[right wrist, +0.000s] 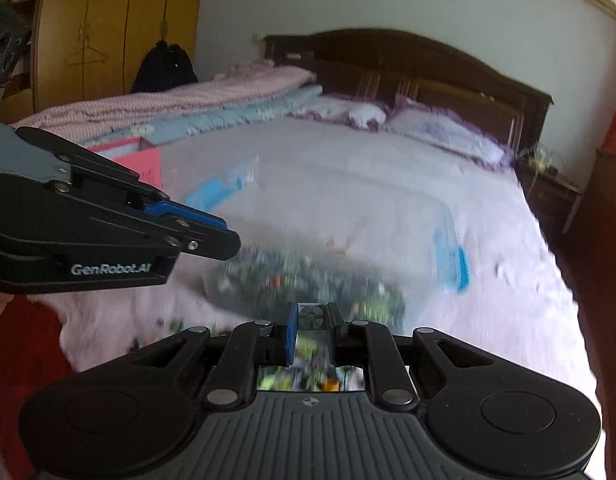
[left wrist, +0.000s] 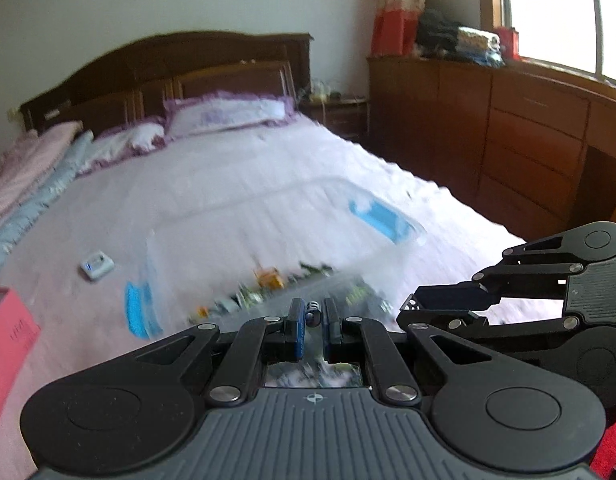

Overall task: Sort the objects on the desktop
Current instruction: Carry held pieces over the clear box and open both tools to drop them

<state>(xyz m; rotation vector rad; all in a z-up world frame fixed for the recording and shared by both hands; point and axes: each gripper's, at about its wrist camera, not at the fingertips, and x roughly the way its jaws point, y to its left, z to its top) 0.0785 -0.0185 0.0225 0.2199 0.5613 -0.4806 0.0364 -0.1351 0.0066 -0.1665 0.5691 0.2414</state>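
Note:
A clear plastic bin (left wrist: 267,208) with blue latches (left wrist: 382,218) lies on the bed, and a blurred heap of small colourful parts (left wrist: 267,280) fills its near end. My left gripper (left wrist: 314,320) hangs above that heap, shut on a small dark spring-like part (left wrist: 314,312). My right gripper (right wrist: 312,322) is over the same bin (right wrist: 348,208), shut on a small square grey part (right wrist: 311,317) with a round fan-like pattern. Each gripper shows in the other's view: the right gripper (left wrist: 408,308) at right, the left gripper (right wrist: 231,240) at left.
A pink box (left wrist: 5,336) (right wrist: 141,158) stands on the bed left of the bin, and a small white device (left wrist: 96,266) lies beside it. Pillows (left wrist: 223,114) and folded blankets (right wrist: 167,100) are at the headboard. A wooden dresser (left wrist: 508,132) flanks the bed's right side.

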